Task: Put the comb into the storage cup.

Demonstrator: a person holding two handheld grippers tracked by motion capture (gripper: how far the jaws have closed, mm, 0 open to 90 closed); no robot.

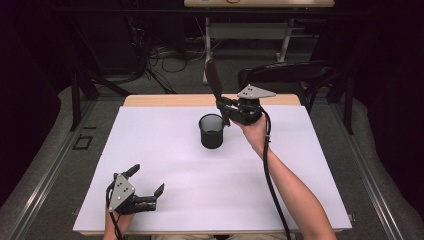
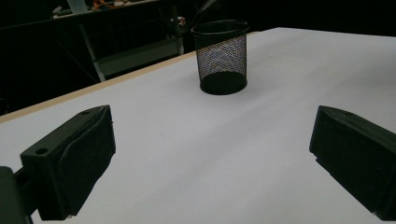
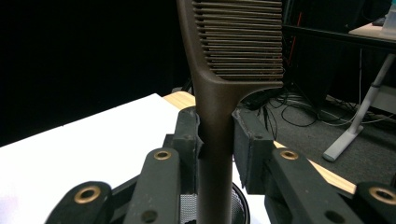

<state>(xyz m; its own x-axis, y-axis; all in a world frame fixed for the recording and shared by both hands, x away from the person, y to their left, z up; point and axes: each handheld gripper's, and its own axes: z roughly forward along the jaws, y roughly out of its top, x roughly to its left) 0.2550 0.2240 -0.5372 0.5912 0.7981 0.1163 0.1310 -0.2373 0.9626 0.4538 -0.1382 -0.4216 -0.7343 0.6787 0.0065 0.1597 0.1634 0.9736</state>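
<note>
Your right gripper (image 1: 226,111) clamps the brown comb (image 1: 215,79) by its handle, teeth upright, handle end over the mesh cup (image 1: 211,131) mid-table, its tip cut off from sight; your left gripper (image 1: 148,181) rests wide open, near edge

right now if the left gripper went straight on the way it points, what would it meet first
Probably the black mesh cup. The left gripper, jaws wide open, looks across bare white table toward it, though the cup sits slightly off centre, so it might graze or pass it.
</note>
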